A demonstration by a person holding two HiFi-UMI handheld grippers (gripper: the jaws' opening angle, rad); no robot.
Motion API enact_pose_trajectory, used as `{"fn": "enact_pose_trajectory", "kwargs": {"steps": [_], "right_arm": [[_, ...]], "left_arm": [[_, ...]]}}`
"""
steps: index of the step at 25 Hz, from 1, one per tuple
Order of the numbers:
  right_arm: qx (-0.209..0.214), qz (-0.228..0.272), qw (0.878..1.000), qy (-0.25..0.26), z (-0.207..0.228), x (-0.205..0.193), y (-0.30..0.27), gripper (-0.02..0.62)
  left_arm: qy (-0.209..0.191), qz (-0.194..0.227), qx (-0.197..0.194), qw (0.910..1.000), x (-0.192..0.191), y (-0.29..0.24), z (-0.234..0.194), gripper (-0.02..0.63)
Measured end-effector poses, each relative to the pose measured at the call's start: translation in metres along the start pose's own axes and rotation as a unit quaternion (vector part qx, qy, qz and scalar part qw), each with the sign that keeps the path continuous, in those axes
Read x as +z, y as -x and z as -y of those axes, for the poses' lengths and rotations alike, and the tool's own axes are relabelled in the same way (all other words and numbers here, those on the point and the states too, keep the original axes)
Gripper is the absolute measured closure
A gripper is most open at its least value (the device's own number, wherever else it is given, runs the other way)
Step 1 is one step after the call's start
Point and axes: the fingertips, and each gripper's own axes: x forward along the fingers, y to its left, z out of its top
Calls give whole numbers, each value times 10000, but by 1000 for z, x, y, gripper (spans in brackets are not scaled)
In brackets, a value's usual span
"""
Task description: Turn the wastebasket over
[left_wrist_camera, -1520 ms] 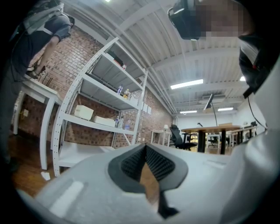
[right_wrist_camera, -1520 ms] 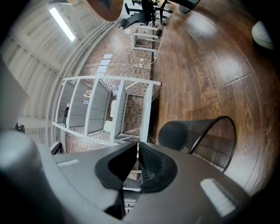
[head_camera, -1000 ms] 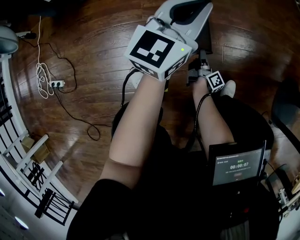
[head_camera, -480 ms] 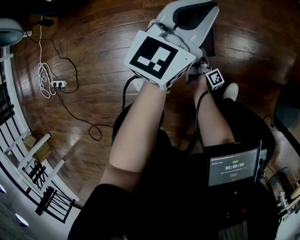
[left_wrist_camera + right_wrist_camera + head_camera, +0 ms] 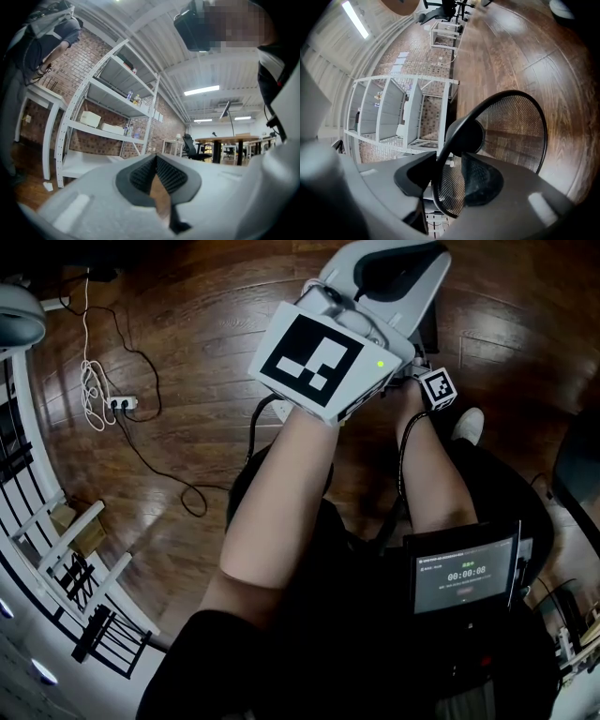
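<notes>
Surroundings: dark plank floor, cords, shelving on brick

Wood floor [image 5: 187, 362] glossy, dark brown. White power strip [image 5: 124, 403] lies on it, with a bunched white cord [image 5: 91, 382] just beside it and a thin black cable [image 5: 159, 465] trailing away across the boards. White slatted rack [image 5: 56, 549] along the floor's left edge. Small screen [image 5: 463, 572] shows a timer, digits too small to read. White shelving unit [image 5: 93, 117] stands against the brick wall [image 5: 79, 61], with pale boxes [image 5: 90, 119] on a middle shelf and small bottles higher up. Beyond it are a black office chair [image 5: 190, 146], a wooden desk [image 5: 229, 139], and lit ceiling strip lights [image 5: 201, 90].
</notes>
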Motion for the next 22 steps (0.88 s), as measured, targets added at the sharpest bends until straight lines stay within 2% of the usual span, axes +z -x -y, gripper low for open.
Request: {"fn": "enact_pose_trajectory", "kwargs": {"steps": [4, 7, 9, 14, 18, 22], "right_arm": [[13, 18, 10000, -10, -2, 5, -5, 450], [103, 2, 9999, -13, -6, 7, -8, 506], [222, -4, 9998, -22, -12, 7, -12, 565], [255, -49, 9997, 23, -15, 6, -13, 581], [294, -298, 9981, 442, -24, 1, -14, 586], [161, -411, 9968, 670, -30, 3, -18, 586]], "left_arm": [[-8, 31, -7, 10000, 3, -1, 5, 604], [4, 1, -11, 10000, 2, -1, 5, 604], [6, -16, -10, 10000, 2, -1, 4, 604], [11, -12, 13, 10000, 2, -1, 3, 604], [14, 8, 17, 10000, 2, -1, 0, 604], [17, 15, 49, 10000, 1, 1, -6, 604]]}}
